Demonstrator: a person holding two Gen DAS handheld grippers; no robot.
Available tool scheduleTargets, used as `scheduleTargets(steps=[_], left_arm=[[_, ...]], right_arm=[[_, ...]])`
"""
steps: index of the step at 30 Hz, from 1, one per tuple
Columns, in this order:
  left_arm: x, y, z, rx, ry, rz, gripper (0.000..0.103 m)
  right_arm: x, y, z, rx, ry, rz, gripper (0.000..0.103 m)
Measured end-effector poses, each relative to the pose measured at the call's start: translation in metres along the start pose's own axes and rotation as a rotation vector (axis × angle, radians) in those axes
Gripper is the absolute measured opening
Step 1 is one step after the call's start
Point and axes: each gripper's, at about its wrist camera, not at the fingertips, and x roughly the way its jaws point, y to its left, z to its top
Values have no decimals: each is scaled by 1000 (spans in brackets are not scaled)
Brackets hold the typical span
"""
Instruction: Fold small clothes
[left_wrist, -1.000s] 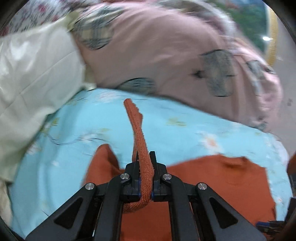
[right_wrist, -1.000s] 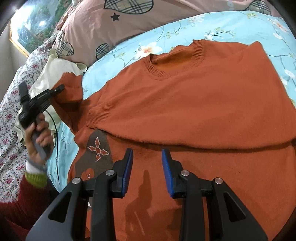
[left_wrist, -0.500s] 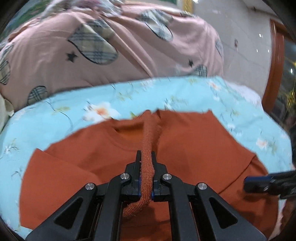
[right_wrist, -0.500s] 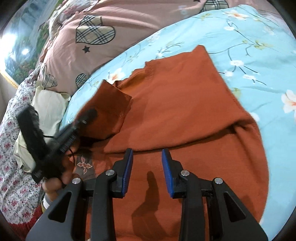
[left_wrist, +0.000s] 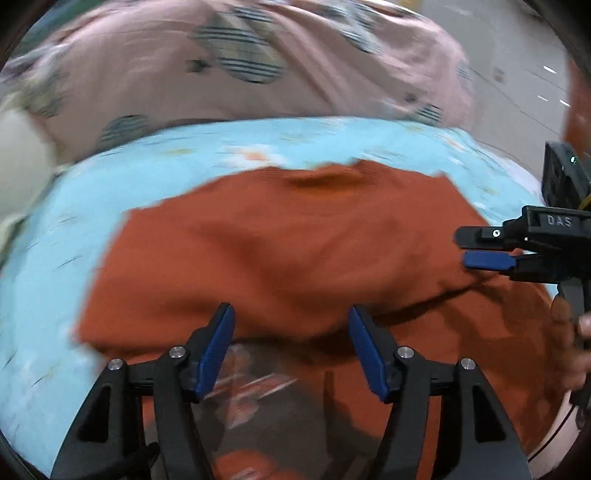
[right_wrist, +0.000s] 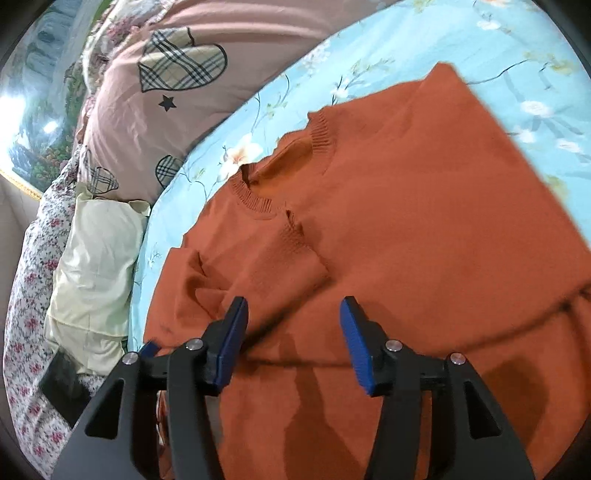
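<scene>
I have the left tool (left_wrist: 288, 347) spread wide with nothing between its blue pads, hovering over the near part of the orange sweater (left_wrist: 295, 243). My right tool (right_wrist: 291, 339) is just as wide and empty, also above the sweater's near half. The sweater lies flat on the light blue floral bedsheet (right_wrist: 388, 55), neckline (right_wrist: 295, 162) toward the far side, both sleeves folded inward across the chest; the left sleeve's ribbed cuff (right_wrist: 291, 229) rests near the collar. The left wrist view is blurred, so I cannot make out the darker patterned patch (left_wrist: 258, 391) showing near that tool. From the left view the right tool (left_wrist: 487, 247) comes in at the right edge, my hand (left_wrist: 569, 343) gripping its handle. Far of the sweater sits a pink pillow (right_wrist: 177, 118) with plaid hearts, and a cream pillow (right_wrist: 92, 266) lies to the left.
</scene>
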Motion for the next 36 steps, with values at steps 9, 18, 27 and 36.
scheduleTargets(steps=[9, 18, 27, 36], left_arm=[[-11, 109, -24, -266, 51, 168, 66], [33, 114, -13, -236, 128, 134, 66], [41, 124, -11, -304, 154, 144, 62], [49, 116, -1, -221, 179, 207, 36]], right_arm=[[38, 19, 10, -13, 25, -28, 7], [-96, 30, 45, -82, -404, 8, 6], [-47, -27, 23, -40, -235, -117, 6], [-92, -3, 23, -113, -435, -66, 6]])
